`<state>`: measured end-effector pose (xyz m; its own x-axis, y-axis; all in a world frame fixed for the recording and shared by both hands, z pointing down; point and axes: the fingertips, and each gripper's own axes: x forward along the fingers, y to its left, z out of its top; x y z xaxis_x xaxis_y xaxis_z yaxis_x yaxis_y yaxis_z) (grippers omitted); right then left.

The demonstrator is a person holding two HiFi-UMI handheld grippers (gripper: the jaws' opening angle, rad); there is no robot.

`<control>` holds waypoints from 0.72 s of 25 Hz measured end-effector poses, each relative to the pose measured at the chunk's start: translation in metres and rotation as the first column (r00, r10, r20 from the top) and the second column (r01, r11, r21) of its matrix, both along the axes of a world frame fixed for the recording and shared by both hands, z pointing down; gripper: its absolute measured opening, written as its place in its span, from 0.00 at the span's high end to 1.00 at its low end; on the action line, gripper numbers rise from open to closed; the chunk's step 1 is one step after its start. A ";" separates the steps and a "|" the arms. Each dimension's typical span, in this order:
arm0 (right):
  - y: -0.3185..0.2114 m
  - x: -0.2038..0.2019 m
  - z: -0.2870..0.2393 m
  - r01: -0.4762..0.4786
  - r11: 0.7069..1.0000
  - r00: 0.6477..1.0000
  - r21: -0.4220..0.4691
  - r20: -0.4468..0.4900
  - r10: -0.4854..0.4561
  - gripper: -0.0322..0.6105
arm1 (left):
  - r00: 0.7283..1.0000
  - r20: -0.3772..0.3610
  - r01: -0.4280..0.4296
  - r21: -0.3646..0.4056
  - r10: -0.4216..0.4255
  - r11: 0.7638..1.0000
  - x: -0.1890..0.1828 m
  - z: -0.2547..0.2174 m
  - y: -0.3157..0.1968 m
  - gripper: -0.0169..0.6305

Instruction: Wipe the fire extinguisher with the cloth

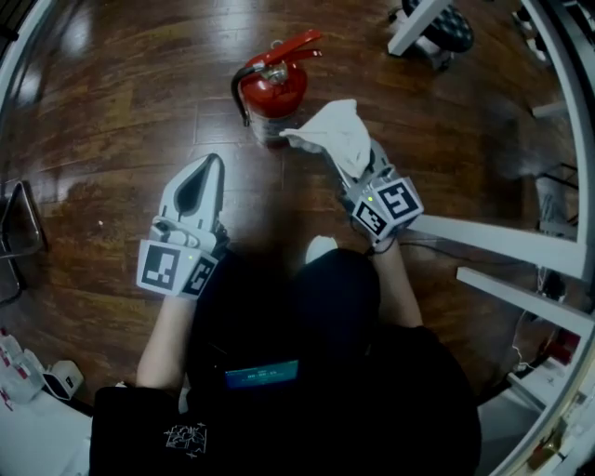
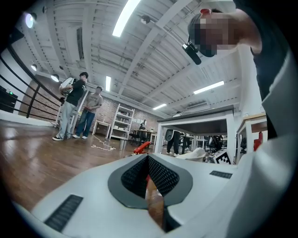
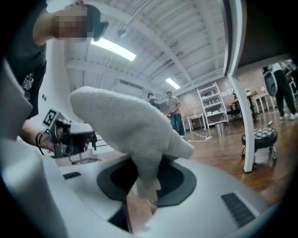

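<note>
A red fire extinguisher [image 1: 275, 85] with a black hose stands on the wood floor ahead of me; its red handle [image 2: 141, 147] shows past the left jaws. My right gripper [image 1: 364, 165] is shut on a white cloth [image 1: 335, 132], which hangs just right of the extinguisher's base and touches or nearly touches it. In the right gripper view the cloth [image 3: 125, 123] bulges up out of the jaws and hides what lies ahead. My left gripper [image 1: 210, 167] points at the floor below and left of the extinguisher, jaws shut, nothing between them [image 2: 150, 183].
White table legs [image 1: 502, 246] run along the right. A wheeled stool [image 1: 444, 28] stands at the back right, seen also as a stool [image 3: 259, 139]. A metal chair frame [image 1: 20, 232] sits at the left edge. People [image 2: 77, 107] stand far off by shelving.
</note>
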<state>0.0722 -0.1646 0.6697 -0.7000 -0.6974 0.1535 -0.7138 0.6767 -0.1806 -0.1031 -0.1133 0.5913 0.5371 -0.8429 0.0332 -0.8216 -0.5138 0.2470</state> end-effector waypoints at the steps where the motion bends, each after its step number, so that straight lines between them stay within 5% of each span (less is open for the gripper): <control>1: 0.008 0.005 -0.010 -0.013 1.000 1.000 0.016 0.014 0.012 0.75 | 1.000 0.001 -0.005 0.000 0.005 1.000 0.001 0.000 0.000 0.97; 14: 0.018 0.031 -0.035 -0.074 0.996 0.997 0.055 -0.016 0.075 0.75 | 1.000 0.012 -0.010 -0.023 0.010 1.000 0.013 -0.001 -0.010 0.97; 18: 0.025 0.037 -0.090 -0.075 0.997 0.995 0.020 -0.067 0.077 0.75 | 0.999 0.032 -0.018 -0.066 0.020 0.998 0.019 -0.055 -0.017 0.97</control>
<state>0.1091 -0.1394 0.5800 -0.6333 -0.7512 0.1859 -0.7734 0.6226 -0.1189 -0.0837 -0.1298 0.5365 0.5507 -0.8279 0.1061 -0.8200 -0.5129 0.2541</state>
